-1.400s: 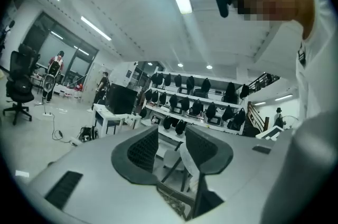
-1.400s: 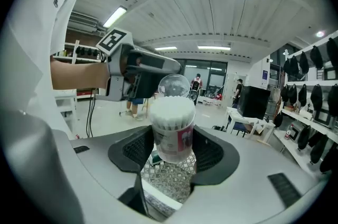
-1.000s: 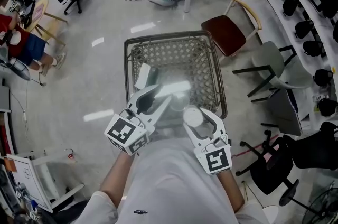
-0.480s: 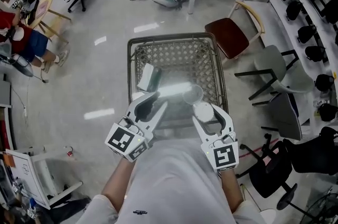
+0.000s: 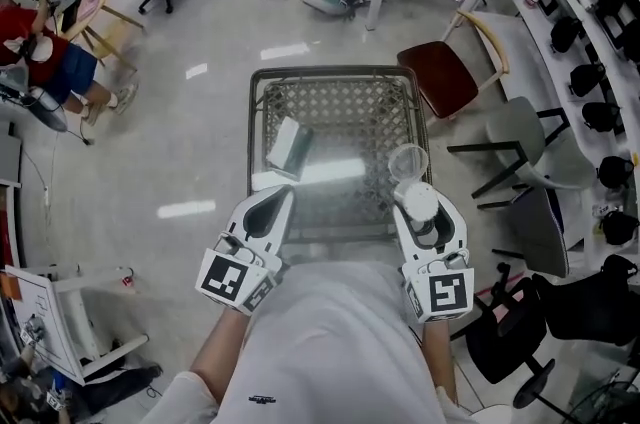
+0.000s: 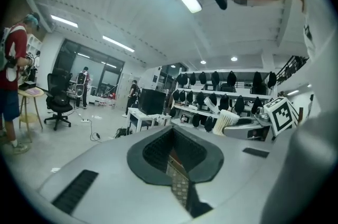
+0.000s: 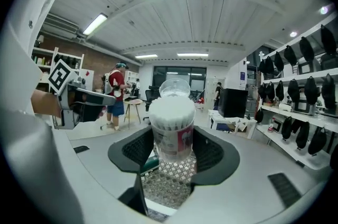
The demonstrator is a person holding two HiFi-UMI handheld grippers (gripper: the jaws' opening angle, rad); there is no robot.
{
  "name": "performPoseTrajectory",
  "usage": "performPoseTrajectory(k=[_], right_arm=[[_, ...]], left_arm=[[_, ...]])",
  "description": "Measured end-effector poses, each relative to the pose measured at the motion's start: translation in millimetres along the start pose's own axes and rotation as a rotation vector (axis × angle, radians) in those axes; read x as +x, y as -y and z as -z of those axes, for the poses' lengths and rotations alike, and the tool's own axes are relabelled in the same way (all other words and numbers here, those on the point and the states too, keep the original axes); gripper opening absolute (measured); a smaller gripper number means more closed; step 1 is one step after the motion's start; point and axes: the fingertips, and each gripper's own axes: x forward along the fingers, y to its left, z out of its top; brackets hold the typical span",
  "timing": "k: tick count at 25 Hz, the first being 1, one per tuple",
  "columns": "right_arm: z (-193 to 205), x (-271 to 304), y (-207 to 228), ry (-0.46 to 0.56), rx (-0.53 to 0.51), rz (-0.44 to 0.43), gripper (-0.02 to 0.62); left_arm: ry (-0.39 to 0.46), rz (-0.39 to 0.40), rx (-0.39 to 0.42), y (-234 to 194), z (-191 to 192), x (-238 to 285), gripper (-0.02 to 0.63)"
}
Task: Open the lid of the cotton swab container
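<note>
Cotton swab container (image 7: 171, 128): light, thin, slick plastic. We've got right gripper (image 5: 428, 227) clamped mid-body, lid (image 5: 408, 162) open; left gripper (image 5: 278, 202) just closed on nothing.

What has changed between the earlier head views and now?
The left gripper pulled back leftward from the clear plastic cotton swab container; its jaws have just been closing, on nothing. The right gripper carried the container, its clear lid flipped open, rightward. Unchanged: the right gripper's hold on the container; the wire mesh cart.
</note>
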Motion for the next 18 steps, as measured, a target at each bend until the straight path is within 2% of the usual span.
performPoseTrajectory(k=[8,12,18], right_arm=[[9,-8,16,-0.001,0.059,0.087,0.224],[16,-9,17,-0.010,0.085,0.108,0.224],[20,-10,16,-0.015,0.100,0.101,0.224]], left_arm=[[0.014,-0.049,-0.010,-14,-6,-19,0.003],[0.015,-0.073,0.009,-17,-8,-24,0.002],[0.005,-0.069,0.011,-14,-4,-23,0.002]])
